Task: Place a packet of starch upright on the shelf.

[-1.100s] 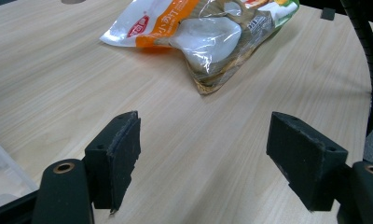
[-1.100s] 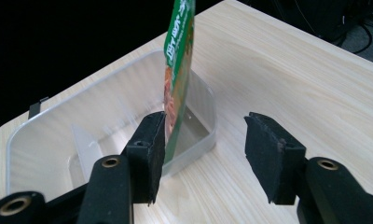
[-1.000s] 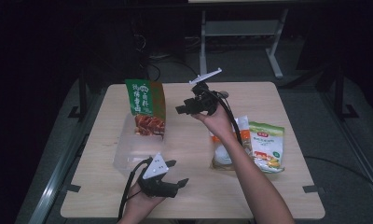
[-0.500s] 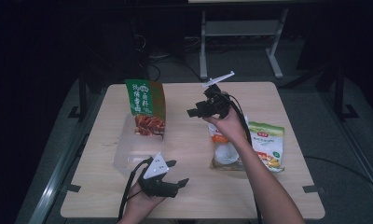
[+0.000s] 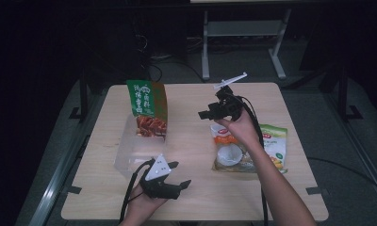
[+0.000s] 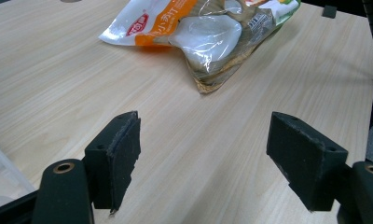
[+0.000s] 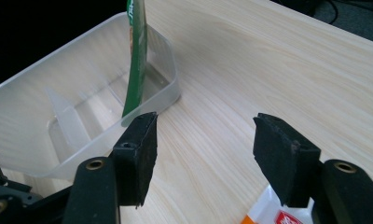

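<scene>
Now | right tool (image 5: 210, 114) opening, empty | green bag (image 5: 147, 107) upright in tub (image 5: 123, 153) | left tool (image 5: 179, 175) wide, empty

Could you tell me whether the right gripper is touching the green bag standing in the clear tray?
Apart. In the high view, bare table separates the right gripper from the green bag standing in the tray; its jaws are open and empty.

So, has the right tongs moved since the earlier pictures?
Yes. The right tongs, open and holding nothing, went rightward, away from the green bag standing in the clear container, toward the snack bags.
</scene>
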The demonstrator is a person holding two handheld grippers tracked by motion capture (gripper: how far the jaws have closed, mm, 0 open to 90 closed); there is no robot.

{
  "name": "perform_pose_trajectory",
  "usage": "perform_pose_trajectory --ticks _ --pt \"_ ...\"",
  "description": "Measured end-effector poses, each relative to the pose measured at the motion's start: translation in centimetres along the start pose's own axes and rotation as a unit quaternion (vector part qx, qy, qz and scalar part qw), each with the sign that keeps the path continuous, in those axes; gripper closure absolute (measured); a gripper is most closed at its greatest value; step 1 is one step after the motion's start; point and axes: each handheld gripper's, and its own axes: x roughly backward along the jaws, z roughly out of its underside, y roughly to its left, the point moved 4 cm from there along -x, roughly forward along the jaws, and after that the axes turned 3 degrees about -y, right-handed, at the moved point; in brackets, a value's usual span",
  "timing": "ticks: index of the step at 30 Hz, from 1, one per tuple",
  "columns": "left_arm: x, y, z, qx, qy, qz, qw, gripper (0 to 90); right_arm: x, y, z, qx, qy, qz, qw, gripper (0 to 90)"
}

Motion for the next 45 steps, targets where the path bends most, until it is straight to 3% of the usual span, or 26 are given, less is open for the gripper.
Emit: perform_pose_trajectory --ticks 8,27,45 --pt "0.0 0.0 0.0 -0.002 0.0 -0.001 1.0 25.6 1.1 -0.4 0.8 -0.007 0.006 0.009 0.9999 37.8" --pt "-0.2 -0.1 0.0 -0.003 0.005 0.001 1.0 25.5 3.6 -3.3 5.7 -0.047 0.025 0.031 0.9981 36.6" --pt "-0.3 -0.2 0.0 0.003 0.003 0.0 1.0 25.5 4.8 -5.2 9.0 -0.07 0.038 0.047 0.9957 36.6"
